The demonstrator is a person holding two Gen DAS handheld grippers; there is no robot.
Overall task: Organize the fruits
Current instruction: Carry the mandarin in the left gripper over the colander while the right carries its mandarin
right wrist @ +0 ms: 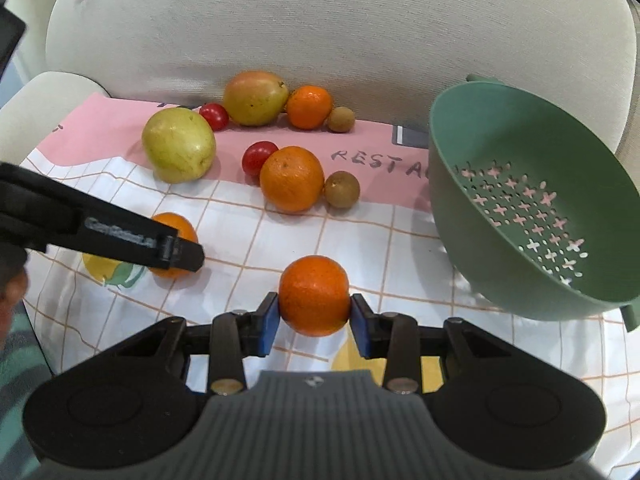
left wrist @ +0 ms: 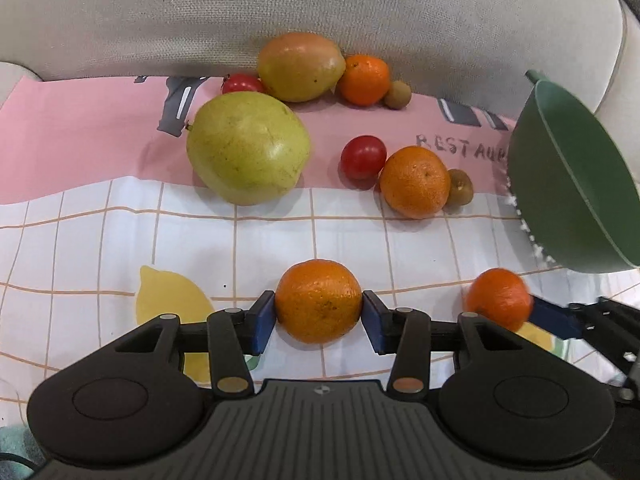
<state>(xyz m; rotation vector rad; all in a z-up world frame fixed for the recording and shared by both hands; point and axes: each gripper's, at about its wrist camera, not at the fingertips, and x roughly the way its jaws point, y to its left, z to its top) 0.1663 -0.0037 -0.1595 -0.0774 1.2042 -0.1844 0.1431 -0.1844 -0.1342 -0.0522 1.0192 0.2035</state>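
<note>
The left gripper (left wrist: 318,312) pinches 1 orange (left wrist: 318,301) between its blue pads. The right gripper (right wrist: 314,312) pinches another orange (right wrist: 314,295), near the green strainer (right wrist: 520,184) on its right.

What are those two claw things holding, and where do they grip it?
Each holds an orange by its sides: the left gripper one orange, the right gripper another orange, blue jaws pressing opposite flanks.

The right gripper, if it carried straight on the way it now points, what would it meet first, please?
Probably the cloth just past the orange clamped in its jaws; the right gripper points steeply down. Further along sits another orange, though depth is unclear.
</note>
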